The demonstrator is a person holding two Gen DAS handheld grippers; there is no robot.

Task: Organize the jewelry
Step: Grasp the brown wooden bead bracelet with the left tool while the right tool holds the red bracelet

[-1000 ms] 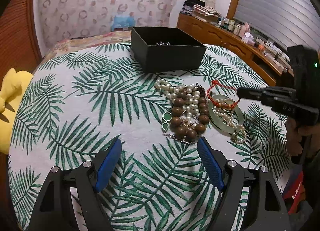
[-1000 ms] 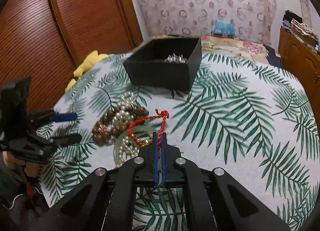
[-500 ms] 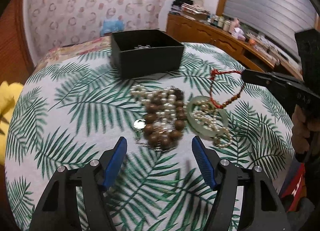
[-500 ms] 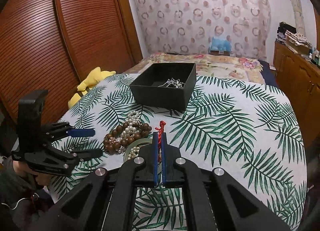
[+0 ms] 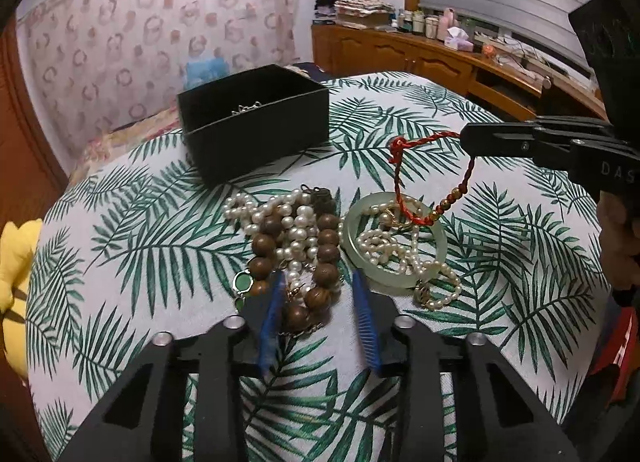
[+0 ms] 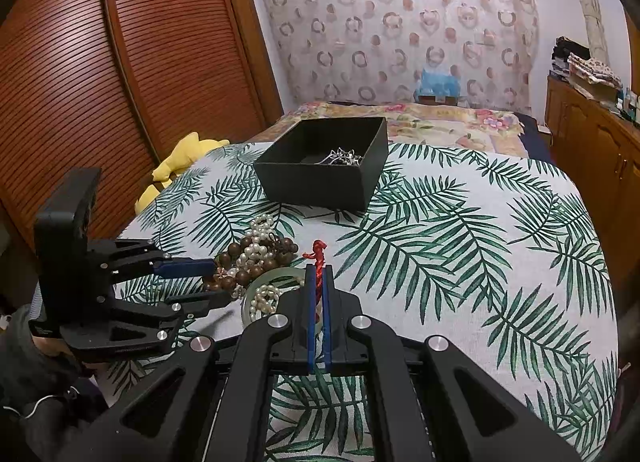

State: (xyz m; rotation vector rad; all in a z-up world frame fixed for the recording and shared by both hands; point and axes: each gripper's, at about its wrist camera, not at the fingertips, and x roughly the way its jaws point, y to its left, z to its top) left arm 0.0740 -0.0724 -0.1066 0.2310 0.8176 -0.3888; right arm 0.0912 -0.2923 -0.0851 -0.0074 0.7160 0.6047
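while the right tongs [image 6: 317,294] pinch a red cord bracelet [image 5: 404,182] lifted over the jade bangle [image 5: 394,280], the left tongs [image 5: 318,318] are closing around the wooden bead bracelet [image 5: 296,258] directly ahead on the worktop [image 5: 160,254], black box [image 5: 256,130] beyond.

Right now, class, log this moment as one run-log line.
left gripper: closing around wooden bead bracelet | right gripper: shut on red cord bracelet, lifted above jade bangle | black box: open
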